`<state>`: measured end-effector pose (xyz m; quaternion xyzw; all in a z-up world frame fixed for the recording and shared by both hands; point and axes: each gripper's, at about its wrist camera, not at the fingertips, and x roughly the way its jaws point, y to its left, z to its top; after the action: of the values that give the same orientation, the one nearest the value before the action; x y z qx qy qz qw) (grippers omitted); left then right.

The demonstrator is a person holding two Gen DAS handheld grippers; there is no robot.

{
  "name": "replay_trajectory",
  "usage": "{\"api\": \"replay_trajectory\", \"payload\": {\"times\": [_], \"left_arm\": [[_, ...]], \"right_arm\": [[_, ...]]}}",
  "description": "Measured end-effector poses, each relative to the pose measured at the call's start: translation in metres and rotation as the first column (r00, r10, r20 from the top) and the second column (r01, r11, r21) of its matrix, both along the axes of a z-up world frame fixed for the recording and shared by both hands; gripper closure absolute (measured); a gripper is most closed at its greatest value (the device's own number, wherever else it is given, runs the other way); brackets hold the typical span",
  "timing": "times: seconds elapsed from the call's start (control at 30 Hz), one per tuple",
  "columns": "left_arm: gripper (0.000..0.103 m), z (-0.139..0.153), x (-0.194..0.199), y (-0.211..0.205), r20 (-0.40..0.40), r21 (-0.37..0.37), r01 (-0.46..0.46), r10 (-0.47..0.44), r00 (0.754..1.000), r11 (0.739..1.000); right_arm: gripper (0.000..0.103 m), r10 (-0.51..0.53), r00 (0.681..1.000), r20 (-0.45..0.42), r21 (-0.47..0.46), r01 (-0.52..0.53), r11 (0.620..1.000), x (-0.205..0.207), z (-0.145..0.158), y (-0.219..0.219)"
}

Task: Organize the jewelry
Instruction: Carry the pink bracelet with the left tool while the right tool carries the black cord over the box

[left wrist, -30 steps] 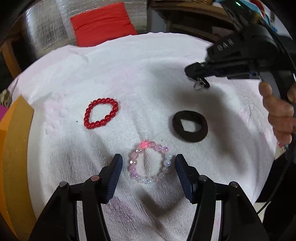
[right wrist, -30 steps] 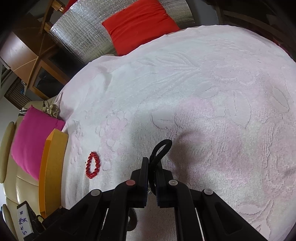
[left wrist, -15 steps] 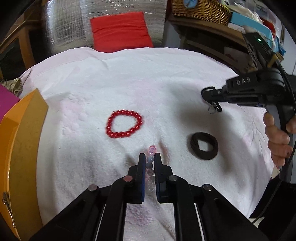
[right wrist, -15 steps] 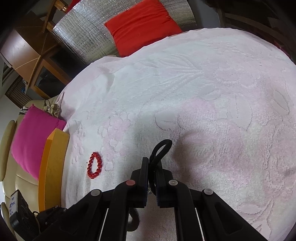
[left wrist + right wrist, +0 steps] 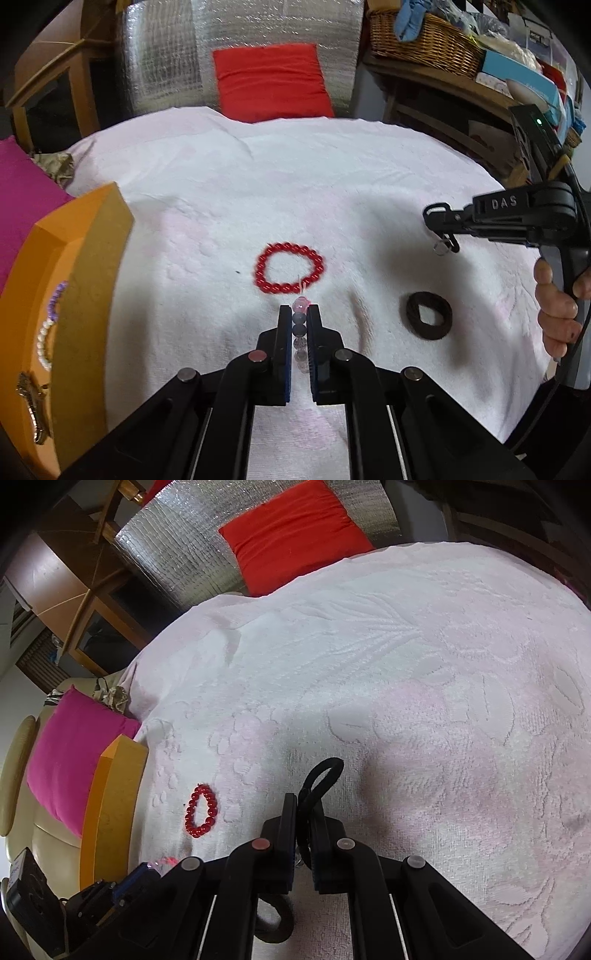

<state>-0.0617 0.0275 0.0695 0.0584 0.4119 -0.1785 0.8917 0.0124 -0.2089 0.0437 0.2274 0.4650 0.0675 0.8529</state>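
Note:
My left gripper [image 5: 299,314] is shut on a pink and clear bead bracelet [image 5: 300,334] and holds it above the white towel. A red bead bracelet [image 5: 290,272] lies just beyond it, also in the right wrist view [image 5: 201,815]. A black hair tie [image 5: 429,314] lies on the towel to the right. My right gripper [image 5: 303,801] is shut on a black cord loop [image 5: 323,777] with a small metal ring; it shows in the left wrist view [image 5: 441,230] held above the towel. An orange jewelry box [image 5: 70,295] stands at the left, with pearl and purple strands inside.
A white embossed towel [image 5: 406,701] covers the round table. A red cushion [image 5: 269,79] on silver padding stands behind. A pink cushion [image 5: 70,753] lies left of the box. A wicker basket [image 5: 421,44] and shelves are at the back right.
My left gripper closed on the pink bead bracelet and lifted it off the towel, moving back toward the left. My right gripper stayed shut on the black cord loop.

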Motion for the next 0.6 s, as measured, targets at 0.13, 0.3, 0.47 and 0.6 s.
{"api": "replay_trajectory", "payload": {"times": [0.13,0.3,0.47,0.6], "left_arm": [[0.096,0.014,-0.003,0.004,0.070,0.038,-0.059,0.057,0.996,0.998],[0.096,0.030,-0.007,0.013,0.150,0.067,-0.142,0.131,0.980,0.988],[0.096,0.043,-0.011,0.026,0.207,0.079,-0.216,0.196,0.958,0.973],[0.096,0.053,-0.015,0.038,0.253,0.091,-0.271,0.241,0.937,0.958]], "right_arm": [[0.096,0.008,1.000,0.015,0.000,-0.008,1.000,-0.001,0.003,0.003],[0.096,0.020,1.000,0.022,0.000,-0.020,1.000,-0.002,0.003,0.010],[0.096,0.035,0.999,0.041,0.003,-0.036,0.999,-0.003,0.006,0.021],[0.096,0.061,0.996,0.064,0.012,-0.061,0.998,-0.005,0.009,0.035]]}}
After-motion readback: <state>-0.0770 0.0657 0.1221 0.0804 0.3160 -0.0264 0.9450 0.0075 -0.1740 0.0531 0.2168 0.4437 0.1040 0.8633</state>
